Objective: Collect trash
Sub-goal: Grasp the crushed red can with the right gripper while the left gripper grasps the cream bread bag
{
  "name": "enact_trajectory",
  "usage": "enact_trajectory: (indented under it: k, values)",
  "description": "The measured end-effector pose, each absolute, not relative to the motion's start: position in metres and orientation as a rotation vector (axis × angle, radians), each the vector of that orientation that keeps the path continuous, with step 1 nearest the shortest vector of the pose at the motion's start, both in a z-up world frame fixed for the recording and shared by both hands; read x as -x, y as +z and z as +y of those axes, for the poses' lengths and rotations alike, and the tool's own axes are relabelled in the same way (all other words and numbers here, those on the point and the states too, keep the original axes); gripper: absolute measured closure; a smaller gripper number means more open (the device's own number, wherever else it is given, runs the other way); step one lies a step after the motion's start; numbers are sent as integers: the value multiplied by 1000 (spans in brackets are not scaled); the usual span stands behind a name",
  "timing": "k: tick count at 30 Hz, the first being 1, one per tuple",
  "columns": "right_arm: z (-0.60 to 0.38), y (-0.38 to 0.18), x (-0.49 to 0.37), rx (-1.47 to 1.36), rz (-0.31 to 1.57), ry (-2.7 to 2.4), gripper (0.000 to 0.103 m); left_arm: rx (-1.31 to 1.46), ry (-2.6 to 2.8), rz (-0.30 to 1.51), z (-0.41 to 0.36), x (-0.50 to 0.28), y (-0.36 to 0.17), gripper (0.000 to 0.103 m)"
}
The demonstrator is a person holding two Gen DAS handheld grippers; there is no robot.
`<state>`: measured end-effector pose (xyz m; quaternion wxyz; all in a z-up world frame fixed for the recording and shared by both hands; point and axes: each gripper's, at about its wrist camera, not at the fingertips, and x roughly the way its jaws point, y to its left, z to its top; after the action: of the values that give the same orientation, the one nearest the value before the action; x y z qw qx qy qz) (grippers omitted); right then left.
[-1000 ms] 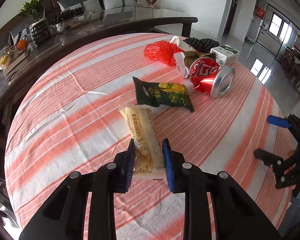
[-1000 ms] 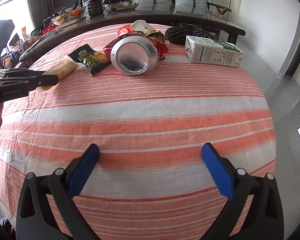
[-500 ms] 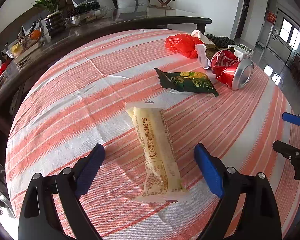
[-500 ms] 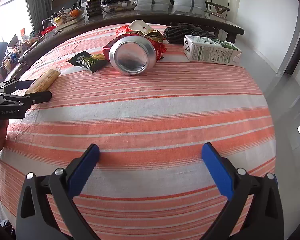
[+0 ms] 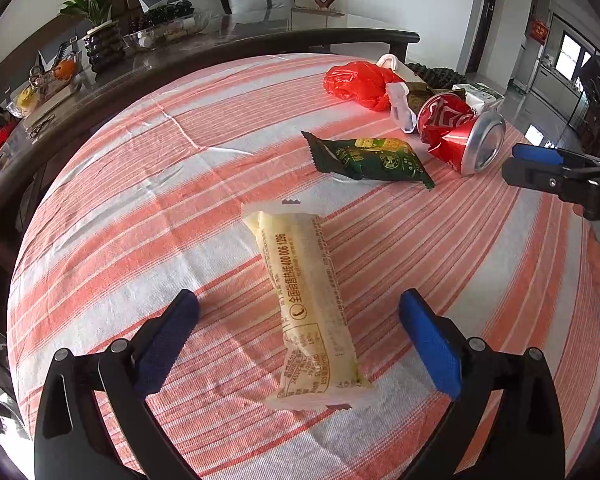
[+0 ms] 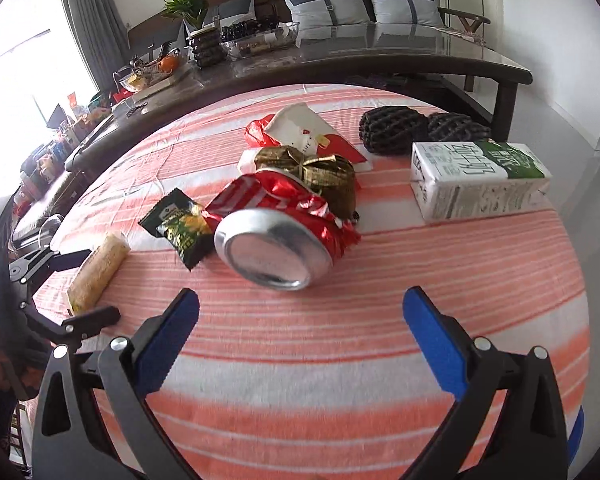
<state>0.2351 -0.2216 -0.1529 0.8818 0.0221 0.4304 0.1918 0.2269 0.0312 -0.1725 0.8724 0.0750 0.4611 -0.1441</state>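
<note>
So the left hand-held gripper (image 5: 298,338) is spread about as wide as it goes and its jaws are opening a last bit, with the long yellow snack wrapper (image 5: 304,300) lying flat on the striped tabletop (image 5: 120,208) between the blue pads, not touched by either. It sits toward the near left edge of the tabletop, nothing gripped.

The right hand-held gripper (image 6: 300,338) is wide open too, empty, and pointed at the crushed red can (image 6: 276,236), which lies on its side around the middle of the tabletop with its silver end facing the camera. A green snack packet (image 6: 180,228) is just beside it, maybe touching, hard to say from this angle. Behind the can are a gold wrapper (image 6: 316,172), a red plastic bag (image 5: 356,84) and a milk carton (image 6: 476,180) out toward the right edge.

My read: the can is the next piece of trash. The right side needs to come forward and down so the pads straddle the can's body, then squeeze. It's round and dented, so it could roll or slip.
</note>
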Motion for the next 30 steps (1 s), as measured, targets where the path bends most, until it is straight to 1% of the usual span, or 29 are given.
enact_trajectory:
  k: [4, 8, 13, 18, 20, 27, 28, 29, 30]
  values:
    - [-204, -153, -240, -81, 911, 550, 5, -157, -301, 963, 31, -227, -173, 4]
    - [-185, -141, -212, -89, 903, 767, 6, -156, -301, 963, 31, -227, -172, 4]
    - [-186, -133, -191, 116, 882, 699, 5, -156, -301, 963, 31, -227, -172, 4]
    - [-204, -135, -224, 240, 879, 576, 5, -156, -301, 963, 31, -227, -172, 4]
    - [-199, -139, -243, 282, 917, 593, 5, -156, -301, 963, 31, -227, -172, 4]
    - [-161, -143, -274, 356, 924, 681, 7, -155, -302, 963, 31, -227, -172, 4]
    - [-158, -144, -275, 346, 933, 693, 11, -155, -302, 963, 31, -227, -173, 4]
    - [-157, -145, -274, 334, 944, 705, 35, -155, -302, 963, 31, -227, -173, 4]
    - [-157, -146, -272, 333, 950, 699, 45, -155, -302, 963, 31, -227, -172, 4]
